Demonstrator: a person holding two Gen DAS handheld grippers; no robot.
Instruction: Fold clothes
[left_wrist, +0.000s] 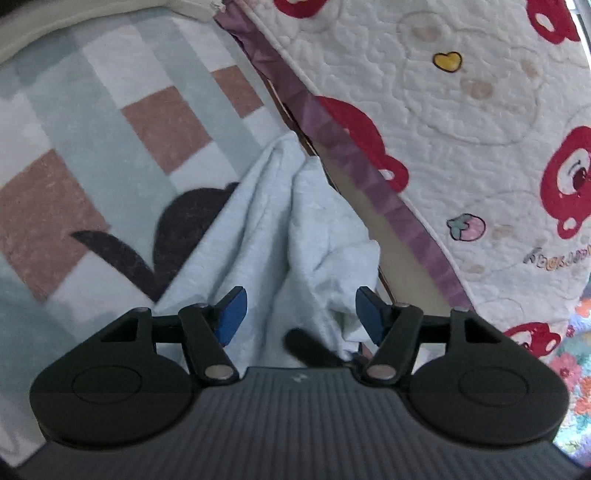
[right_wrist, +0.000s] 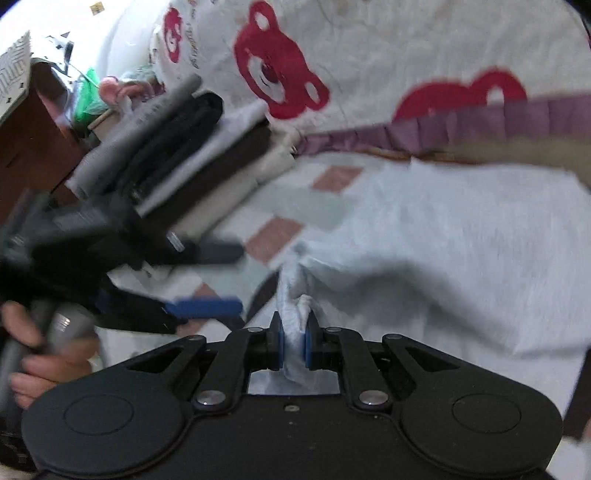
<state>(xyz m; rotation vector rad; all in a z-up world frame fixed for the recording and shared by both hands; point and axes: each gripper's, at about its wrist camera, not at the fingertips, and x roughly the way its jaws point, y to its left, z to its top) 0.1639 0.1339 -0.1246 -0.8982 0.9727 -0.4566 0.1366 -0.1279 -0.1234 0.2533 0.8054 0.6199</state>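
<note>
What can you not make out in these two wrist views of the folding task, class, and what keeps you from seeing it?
- Light blue garment, left wrist view: its type and full outline, cut off by the left gripper body.
- Stack of folded clothes, right wrist view: item count, lost to motion blur.
- Right gripper, right wrist view: how much cloth lies between the pads, hidden by bunched fabric.
- Hand, right wrist view: cut off by the frame edge.

My left wrist cam looks down close on the pale blue garment (left_wrist: 280, 236) over the rug (left_wrist: 110, 122); right cam faces it too, w/ quilt (right_wrist: 388, 55) behind.
</note>
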